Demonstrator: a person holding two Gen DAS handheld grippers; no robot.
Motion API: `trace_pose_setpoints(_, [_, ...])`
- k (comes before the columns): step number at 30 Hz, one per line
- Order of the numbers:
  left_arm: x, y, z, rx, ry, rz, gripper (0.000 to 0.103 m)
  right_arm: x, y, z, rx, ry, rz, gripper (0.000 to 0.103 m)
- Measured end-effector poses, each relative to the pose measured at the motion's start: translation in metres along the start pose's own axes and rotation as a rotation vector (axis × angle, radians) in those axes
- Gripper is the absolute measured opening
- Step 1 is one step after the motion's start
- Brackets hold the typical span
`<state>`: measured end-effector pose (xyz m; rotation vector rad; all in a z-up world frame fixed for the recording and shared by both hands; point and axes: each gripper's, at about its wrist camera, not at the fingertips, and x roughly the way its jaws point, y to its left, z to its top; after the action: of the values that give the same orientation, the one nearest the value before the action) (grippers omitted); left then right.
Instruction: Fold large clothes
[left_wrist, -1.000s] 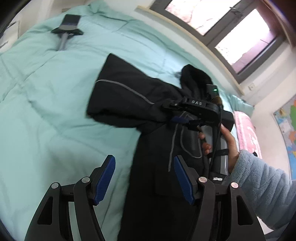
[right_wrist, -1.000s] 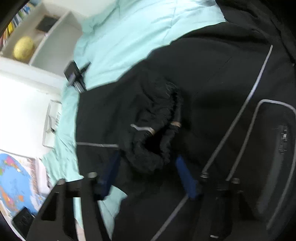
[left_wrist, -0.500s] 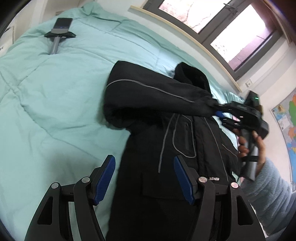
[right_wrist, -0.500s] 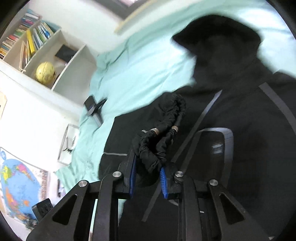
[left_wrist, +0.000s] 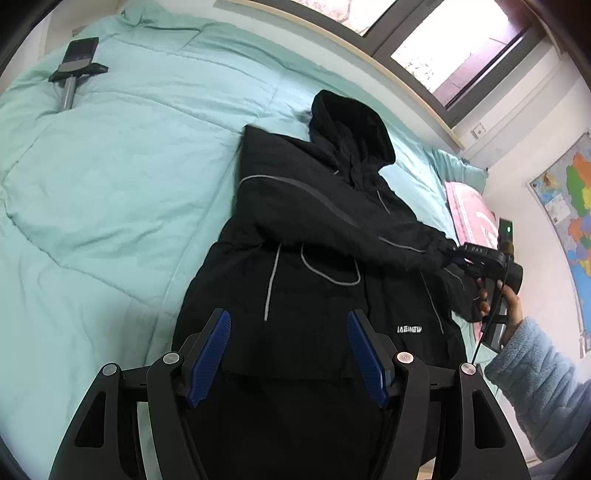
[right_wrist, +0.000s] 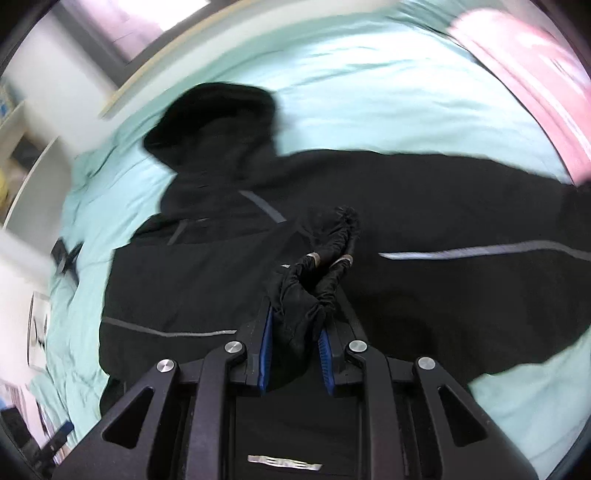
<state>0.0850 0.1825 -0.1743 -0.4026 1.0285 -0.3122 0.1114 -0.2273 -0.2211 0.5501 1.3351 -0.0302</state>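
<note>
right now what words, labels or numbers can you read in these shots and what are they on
"IAEINEW", or close to it, in white print on the chest of the black jacket; it may be mirrored.
White lettering on top of the right gripper: too small to read.
Wall map labels: too small.
Pale mark at the bottom of the right wrist view: blurred.

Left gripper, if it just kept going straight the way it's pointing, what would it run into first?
Most likely the black jacket. The left gripper has open, empty jaws angled down over the jacket's front panel, which lies flat on the green duvet. Nothing shows between them and the fabric, though depth is hard to judge.
</note>
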Motion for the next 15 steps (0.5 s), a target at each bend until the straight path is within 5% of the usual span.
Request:
trace_pose_setpoints(7, [-0.002,-0.014,-0.009,0.001,0.009,0.027,0.067,0.034,-0.037,-0.018,0.032,0.087,-0.113,0.027])
trace_pose_setpoints(15, [-0.024,-0.061,-0.021,0.068,0.004,0.023,0.067,0.049,-0.045,-0.027,0.008,0.156,-0.106,0.054])
